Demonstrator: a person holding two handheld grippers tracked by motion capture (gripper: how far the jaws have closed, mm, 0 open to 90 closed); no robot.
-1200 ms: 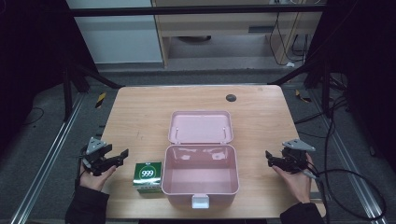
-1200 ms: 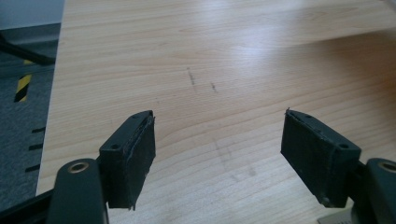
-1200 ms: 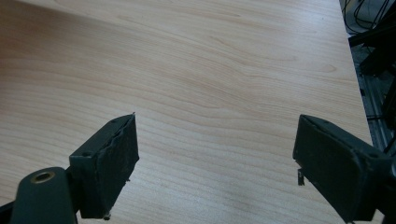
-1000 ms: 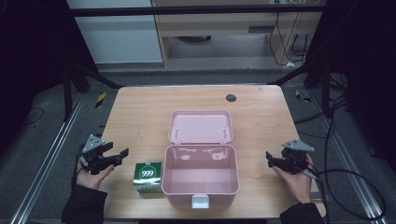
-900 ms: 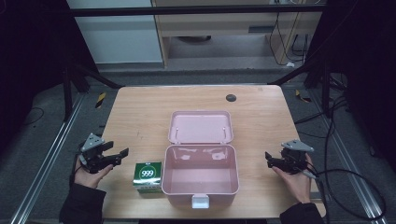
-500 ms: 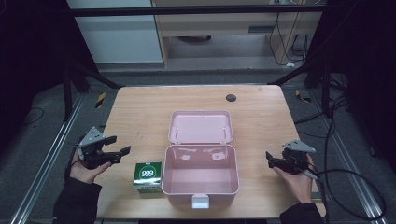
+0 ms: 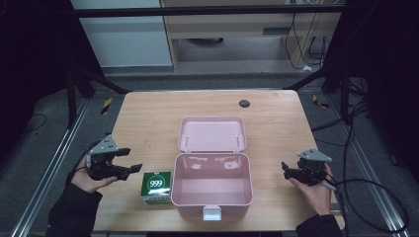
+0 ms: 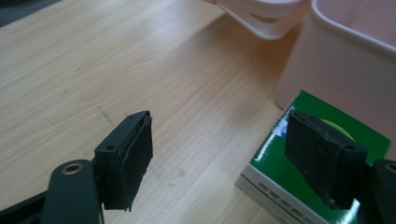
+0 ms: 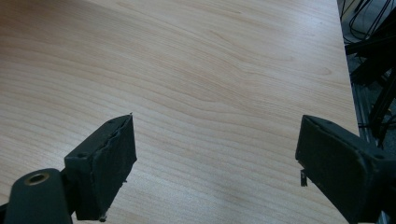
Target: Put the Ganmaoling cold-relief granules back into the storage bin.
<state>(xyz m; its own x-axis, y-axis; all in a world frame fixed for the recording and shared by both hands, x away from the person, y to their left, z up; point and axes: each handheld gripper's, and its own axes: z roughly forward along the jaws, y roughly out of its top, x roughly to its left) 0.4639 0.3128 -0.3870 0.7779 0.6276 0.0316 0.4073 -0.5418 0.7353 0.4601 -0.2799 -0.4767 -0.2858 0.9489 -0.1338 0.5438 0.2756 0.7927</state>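
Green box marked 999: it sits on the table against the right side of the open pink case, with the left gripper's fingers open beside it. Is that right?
Not quite. The green box sits against the left side of the open pink case, as the high view shows. The rest holds: it is on the table, and the left gripper has its fingers open beside it.

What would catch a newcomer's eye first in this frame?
The open pink box at the table's near middle stands out, its lid laid back flat and nothing visible inside. Close against its left wall sits a small green carton marked 999. The left gripper hovers beside that carton with jaws open, while the right gripper, also open, waits near the table's right edge.
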